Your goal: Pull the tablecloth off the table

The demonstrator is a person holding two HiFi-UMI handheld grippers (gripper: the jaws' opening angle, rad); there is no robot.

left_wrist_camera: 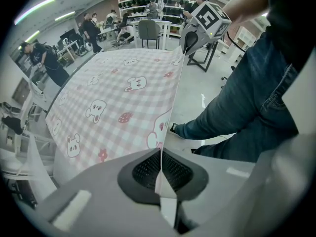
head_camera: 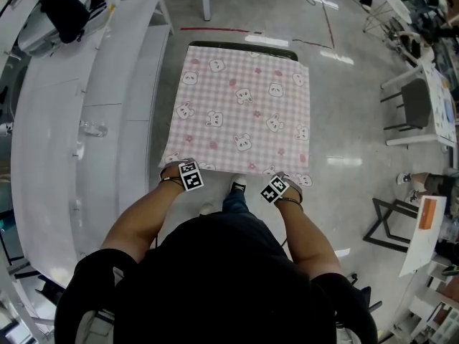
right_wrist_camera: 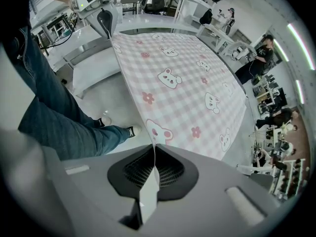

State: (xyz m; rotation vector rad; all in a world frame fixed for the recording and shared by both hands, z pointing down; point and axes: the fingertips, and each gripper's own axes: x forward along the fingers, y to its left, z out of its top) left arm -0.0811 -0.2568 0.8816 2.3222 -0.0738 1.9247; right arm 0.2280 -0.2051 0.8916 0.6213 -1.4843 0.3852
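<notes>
Tablecloth [head_camera: 244, 113] near hem pinched tight in left claw [left_wrist_camera: 160, 168] and right claw [right_wrist_camera: 153, 168], one per corner; it lies straight ahead across worktop [head_camera: 244, 46], so pull backward.

Pink checked tablecloth [head_camera: 240, 113] (bear print), seemingly flat

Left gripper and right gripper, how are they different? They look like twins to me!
The left gripper pinches the tablecloth on its near edge by the left corner; the right gripper pinches that edge by the right corner. The left gripper is on the side with the long white counter; the right gripper is on the side with open floor. Same: both are shut on the tablecloth.
</notes>
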